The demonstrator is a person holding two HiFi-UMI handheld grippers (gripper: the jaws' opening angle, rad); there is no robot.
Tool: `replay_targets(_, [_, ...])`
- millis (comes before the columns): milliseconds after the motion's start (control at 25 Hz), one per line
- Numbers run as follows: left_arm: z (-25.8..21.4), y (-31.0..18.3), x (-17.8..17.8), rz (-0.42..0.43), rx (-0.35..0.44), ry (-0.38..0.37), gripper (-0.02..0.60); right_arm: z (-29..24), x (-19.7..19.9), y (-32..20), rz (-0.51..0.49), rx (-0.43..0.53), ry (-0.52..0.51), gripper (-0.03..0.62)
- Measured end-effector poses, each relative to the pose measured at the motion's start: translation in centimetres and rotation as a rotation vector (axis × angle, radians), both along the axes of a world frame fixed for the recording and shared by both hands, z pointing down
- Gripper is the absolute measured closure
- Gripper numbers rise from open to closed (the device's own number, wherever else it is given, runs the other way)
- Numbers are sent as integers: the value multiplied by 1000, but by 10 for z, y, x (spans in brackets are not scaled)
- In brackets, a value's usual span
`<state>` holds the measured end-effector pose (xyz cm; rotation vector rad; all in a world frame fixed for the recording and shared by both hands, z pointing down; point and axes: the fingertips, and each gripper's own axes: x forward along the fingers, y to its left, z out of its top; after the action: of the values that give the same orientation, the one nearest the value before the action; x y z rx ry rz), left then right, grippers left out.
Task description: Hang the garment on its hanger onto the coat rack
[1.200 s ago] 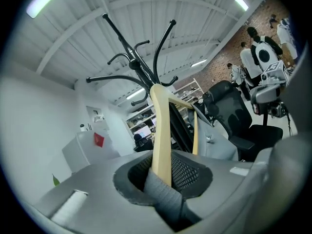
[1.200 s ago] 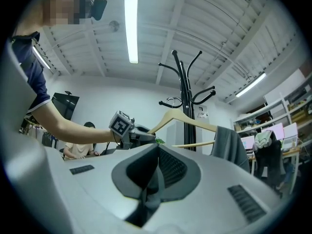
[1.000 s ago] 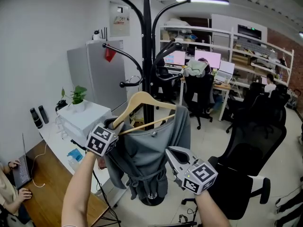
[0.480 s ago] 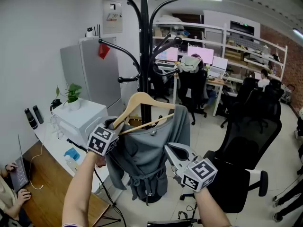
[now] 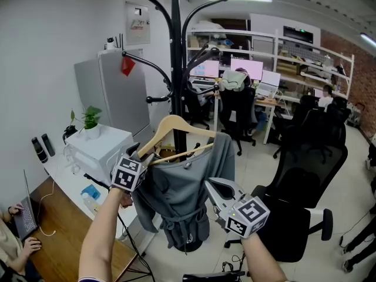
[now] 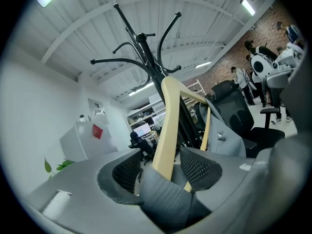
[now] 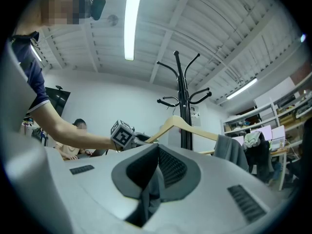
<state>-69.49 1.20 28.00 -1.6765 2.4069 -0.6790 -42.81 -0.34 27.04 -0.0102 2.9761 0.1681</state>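
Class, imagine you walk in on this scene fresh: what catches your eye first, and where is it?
A tall black metal coat rack with curved hooks rises at centre, and in front of it a pale wooden hanger carries a grey garment. The left gripper, whose jaws have just been opening with the hanger's end between them, sits at the garment's left. The right gripper pinches its right edge.

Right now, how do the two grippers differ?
On the left gripper, the fingers have just been opening and stand apart around the wooden hanger. On the right gripper, they pinch the grey garment. The left gripper sits at the hanger's end; the right gripper lower, at the garment's side. Both face the coat rack.
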Motion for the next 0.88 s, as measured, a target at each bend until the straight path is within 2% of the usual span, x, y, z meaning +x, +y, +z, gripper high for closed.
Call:
replay_targets(120, [-2, 8, 4, -23, 15, -42, 220, 1, 2, 1, 0, -4, 4, 594])
replay_targets(360, [-24, 35, 36, -2, 96, -105, 207, 9, -1, 6, -24, -10, 21, 594])
replay_targets(440, [-22, 44, 54, 10, 125, -85, 207, 14, -3, 7, -36, -16, 28, 594])
replay_targets(520, [-10, 53, 73, 19, 154, -29, 220, 18, -5, 7, -46, -27, 33, 594])
replay_targets(600, [10, 59, 93, 21, 182, 56, 284, 23, -7, 7, -53, -37, 37, 594])
replay_targets(640, [22, 61, 103, 23, 191, 101, 345, 25, -7, 7, -57, -41, 41, 594])
replay_targets(720, [47, 60, 125, 41, 189, 180, 577, 31, -9, 6, -62, -52, 52, 594])
replay_targets(880, [78, 51, 164, 86, 172, 306, 577, 50, -10, 1, -60, -84, 82, 594])
